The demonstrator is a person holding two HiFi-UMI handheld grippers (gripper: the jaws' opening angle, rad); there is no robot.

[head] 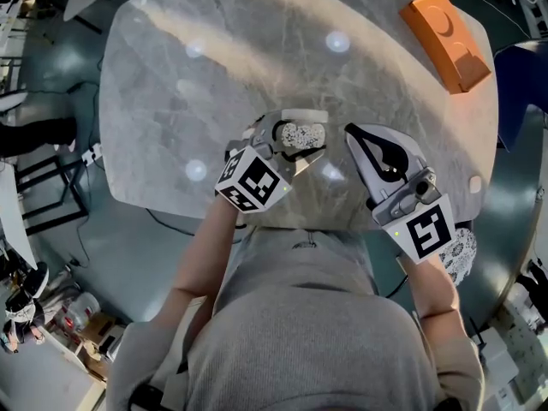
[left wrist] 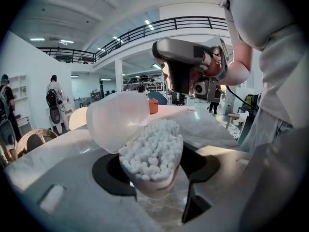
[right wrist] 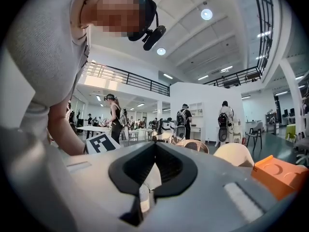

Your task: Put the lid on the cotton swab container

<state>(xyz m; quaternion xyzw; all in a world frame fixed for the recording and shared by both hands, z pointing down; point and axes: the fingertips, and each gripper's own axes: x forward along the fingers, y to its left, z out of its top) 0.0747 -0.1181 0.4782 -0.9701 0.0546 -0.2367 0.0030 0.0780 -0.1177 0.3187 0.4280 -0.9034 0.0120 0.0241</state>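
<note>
Grey sweater (head: 317, 315) fills the head view's bottom, hiding the near edge of the grey marble desk (head: 214, 75); beyond, the left hand-held gripper (head: 293, 146) is clamped on the clear plastic cotton swab container (head: 304, 133). Left gripper view alone shows its translucent flip lid (left wrist: 116, 120) standing open. Right gripper view: right hand-held gripper (right wrist: 153, 151) jaws together, orange block (right wrist: 280, 175) cut off, railed balcony (right wrist: 125, 83) behind.

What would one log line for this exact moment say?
left gripper: shut on cotton swab container | lid: not closed, tilted at rim | right gripper: shut, holding nothing
</note>
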